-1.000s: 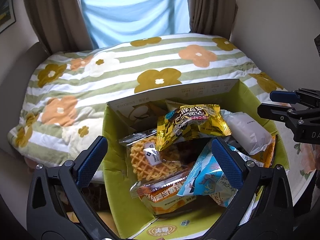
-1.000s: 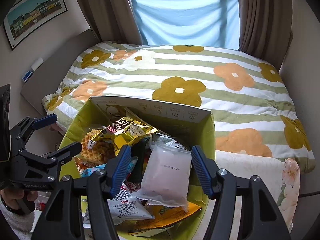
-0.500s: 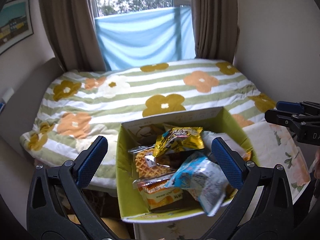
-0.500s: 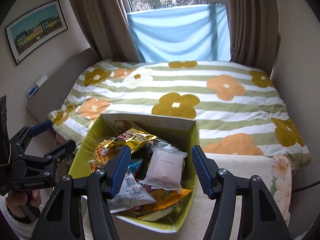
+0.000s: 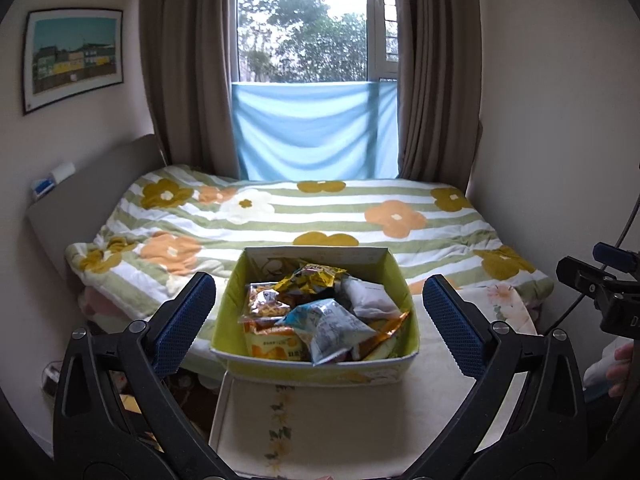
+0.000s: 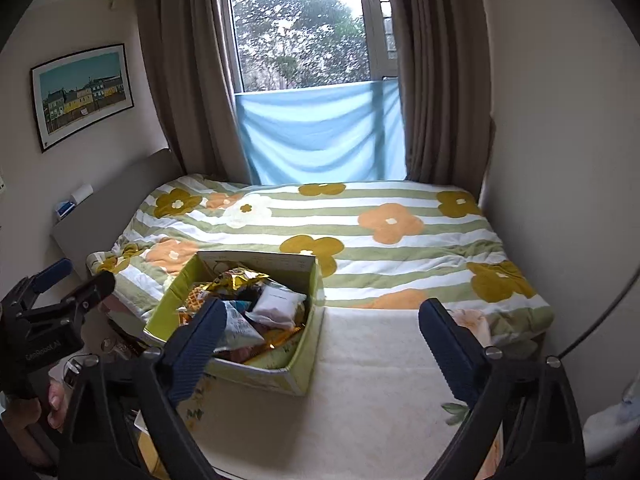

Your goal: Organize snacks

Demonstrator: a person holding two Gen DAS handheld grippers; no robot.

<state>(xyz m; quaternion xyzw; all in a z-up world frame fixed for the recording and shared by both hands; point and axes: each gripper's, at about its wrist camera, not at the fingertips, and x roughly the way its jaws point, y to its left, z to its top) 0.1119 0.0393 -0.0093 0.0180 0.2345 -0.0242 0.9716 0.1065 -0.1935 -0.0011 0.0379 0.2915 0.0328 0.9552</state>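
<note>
Both grippers are spread wide and holding nothing. The left gripper [image 5: 318, 312] sits straight back from the green snack box [image 5: 394, 276], packets piled inside, while the right gripper [image 6: 320, 328] has it ahead-left. Looks done, probably; packet labels are too blurry.

left hand-held gripper [image 5: 318, 306] spread wide; right hand-held gripper [image 6: 322, 330] likewise, empty

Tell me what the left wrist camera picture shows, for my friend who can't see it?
A green box full of snack packets sits on a cream table, framed by the open left gripper and its blue-padded fingers. Behind it are a bed with a flowered blanket and a curtained window.
</note>
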